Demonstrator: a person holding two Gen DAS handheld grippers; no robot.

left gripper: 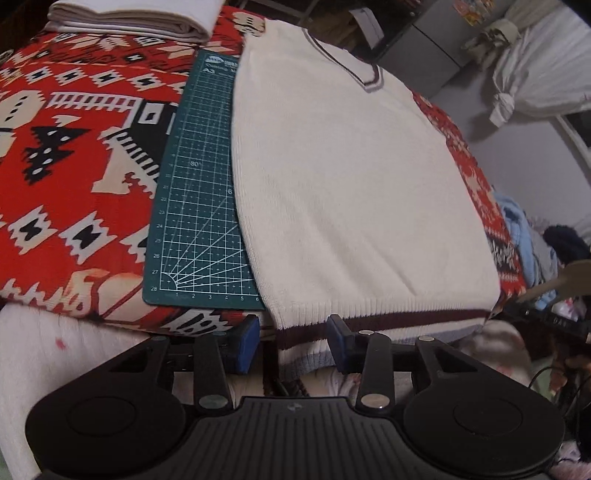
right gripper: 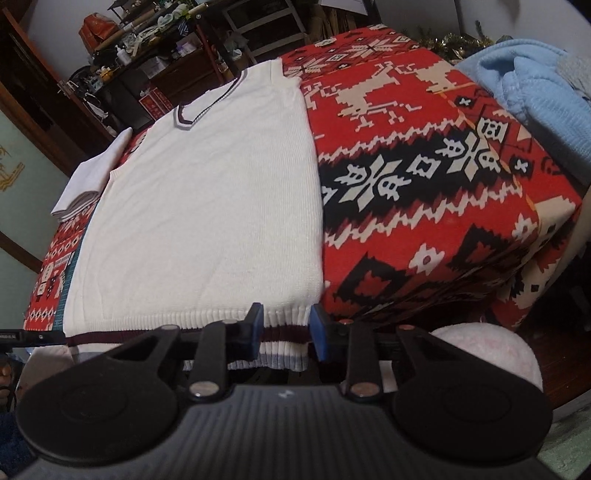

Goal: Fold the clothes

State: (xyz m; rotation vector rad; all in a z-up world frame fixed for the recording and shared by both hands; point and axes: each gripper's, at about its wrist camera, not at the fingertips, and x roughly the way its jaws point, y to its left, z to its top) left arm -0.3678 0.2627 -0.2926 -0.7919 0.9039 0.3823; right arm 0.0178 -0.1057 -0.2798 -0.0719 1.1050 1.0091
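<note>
A cream knitted vest [left gripper: 343, 184] [right gripper: 207, 206] with a dark-striped V-neck lies flat on the red patterned cloth, its ribbed hem with a maroon stripe hanging over the near edge. My left gripper [left gripper: 293, 341] is open at the hem's left corner, the blue pads [left gripper: 245, 343] standing on either side of the hanging fabric. My right gripper [right gripper: 286, 332] is open at the hem's right corner, the striped rib between its blue pads [right gripper: 319, 332]. Neither pair of pads presses the fabric.
A green cutting mat [left gripper: 195, 192] lies partly under the vest's left side. A stack of folded pale clothes [left gripper: 133, 22] [right gripper: 88, 177] sits at the far left. A light blue blanket [right gripper: 532, 77] lies at the right. Cluttered shelves [right gripper: 147, 48] stand beyond the table.
</note>
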